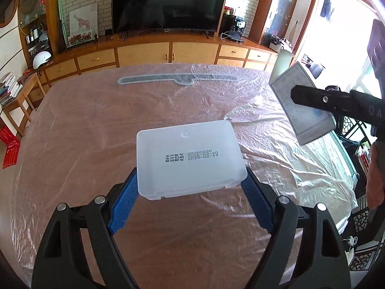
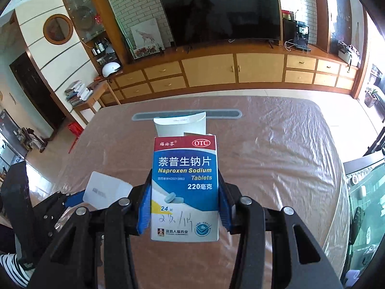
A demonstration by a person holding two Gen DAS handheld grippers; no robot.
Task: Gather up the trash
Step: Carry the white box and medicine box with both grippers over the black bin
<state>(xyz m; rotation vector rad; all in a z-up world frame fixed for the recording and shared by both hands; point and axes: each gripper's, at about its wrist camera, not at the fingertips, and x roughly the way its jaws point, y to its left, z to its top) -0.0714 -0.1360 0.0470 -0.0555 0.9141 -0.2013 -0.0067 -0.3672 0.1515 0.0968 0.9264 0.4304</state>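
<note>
Trash is held above the tabletop: the box clamped in the right fingers, the tray pinched only at its near edge by the left fingers, so it may slip.

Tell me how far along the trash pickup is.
Midway, apparently. Both pieces are lifted off the table: the left gripper holds the plastic box, the right gripper holds the pill carton. No bin shows, so dropping them off remains. No other loose trash is visible on the table.
</note>
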